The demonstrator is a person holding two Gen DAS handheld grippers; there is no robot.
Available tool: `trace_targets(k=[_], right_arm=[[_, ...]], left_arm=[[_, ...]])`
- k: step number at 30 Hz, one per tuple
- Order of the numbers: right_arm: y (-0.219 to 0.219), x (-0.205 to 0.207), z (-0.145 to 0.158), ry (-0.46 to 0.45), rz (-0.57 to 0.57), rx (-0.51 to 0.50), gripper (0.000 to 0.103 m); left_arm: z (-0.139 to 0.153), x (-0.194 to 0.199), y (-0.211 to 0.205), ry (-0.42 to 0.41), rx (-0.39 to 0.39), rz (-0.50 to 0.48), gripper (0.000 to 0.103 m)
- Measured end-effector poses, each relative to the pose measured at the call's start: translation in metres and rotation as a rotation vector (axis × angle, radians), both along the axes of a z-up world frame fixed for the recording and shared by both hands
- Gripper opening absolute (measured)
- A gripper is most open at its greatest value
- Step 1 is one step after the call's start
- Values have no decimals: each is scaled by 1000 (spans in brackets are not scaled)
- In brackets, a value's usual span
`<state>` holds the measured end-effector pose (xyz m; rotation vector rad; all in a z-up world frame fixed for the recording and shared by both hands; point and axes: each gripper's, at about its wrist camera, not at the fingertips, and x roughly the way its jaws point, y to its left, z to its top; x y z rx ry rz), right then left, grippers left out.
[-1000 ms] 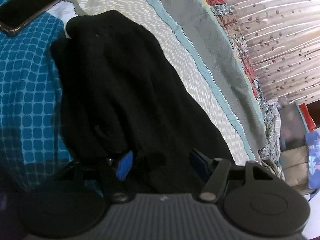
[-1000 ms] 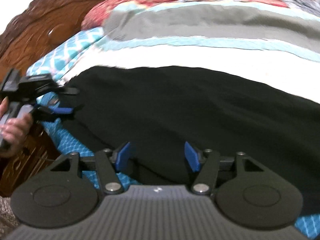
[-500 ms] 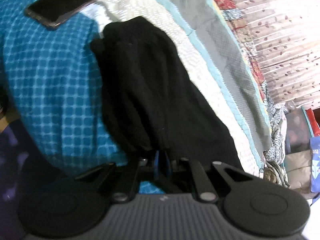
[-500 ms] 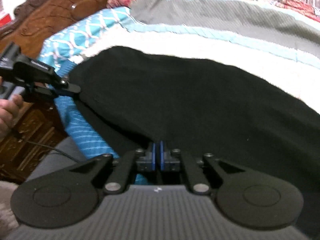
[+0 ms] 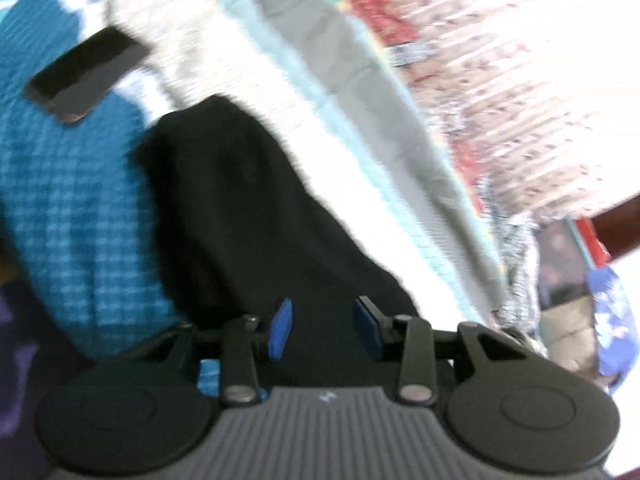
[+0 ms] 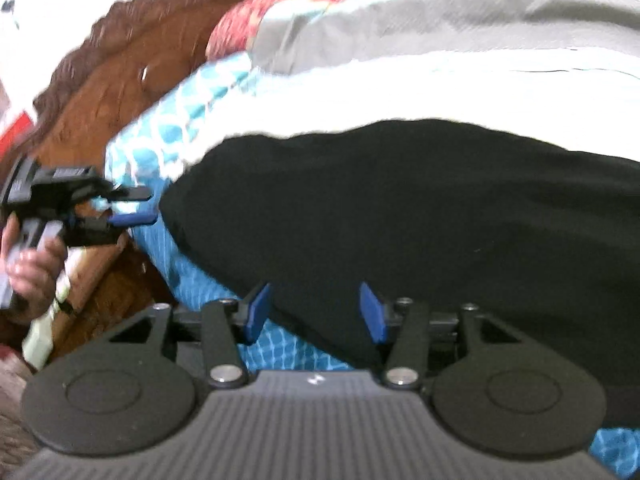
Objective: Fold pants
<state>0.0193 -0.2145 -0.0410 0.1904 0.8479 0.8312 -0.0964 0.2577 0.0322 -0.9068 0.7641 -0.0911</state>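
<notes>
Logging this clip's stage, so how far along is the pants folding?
Done: the black pants lie in one long band on the bedspread, seemingly folded lengthwise. In hand: nothing; left gripper and right gripper are open at its near edge. Left: folding the band shorter.

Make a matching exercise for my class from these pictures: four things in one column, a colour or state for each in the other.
Things:
1. pants
2. phone
3. headboard
4. left gripper

Colour or state:
A. carved brown wood
B. open, fingers apart
C. black cloth spread on the bed
D. dark, lying flat on the blue bedspread

Pairs: 1-C, 2-D, 3-A, 4-B
</notes>
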Motion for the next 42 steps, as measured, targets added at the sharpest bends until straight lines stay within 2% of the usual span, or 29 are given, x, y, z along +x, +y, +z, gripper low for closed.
trace_targets(k=[2,5,7,8,9,10,13,17,21,24,28,34,39,42], right_arm=[[-8,6,-4,28,-52,13,53],[-10,12,-22,117,-121,-11,53],[-15,16,-40,185,-159,-35,52],[-22,17,-44,211,-175,-15,49],[-28,16,-42,222,-188,12,49],[-35,13,-36,217,-211,38,49],[-75,2,-15,139,-321,132,50],[-165,-25,-3,65,-600,256,53],[-240,-61,-22,81,-868,393,53],[-269,-77,-40,92,-996,440,53],[-283,-77,-59,116,-1056,475,53],[-301,-58,-70,123,-1065,522,53],[-303,-42,-57,107,-1059,549,53],[-292,-39,-41,18,-1010,508,54]], left_arm=[[-1,13,-14,4,28,-26,37],[-16,35,-36,42,77,-84,37],[-35,44,-51,134,148,-107,36],[-48,53,-58,222,195,-121,33],[-59,57,-64,277,238,-133,23],[-62,57,-66,273,265,-131,22],[-51,52,-64,249,230,-130,30],[-30,42,-59,173,138,-121,36],[-21,54,-81,151,131,-154,39],[-26,64,-105,180,134,-203,39],[-34,75,-143,228,156,-273,39],[-54,78,-166,301,180,-332,42],[-52,79,-166,313,172,-315,43],[-52,77,-163,317,174,-303,44]])
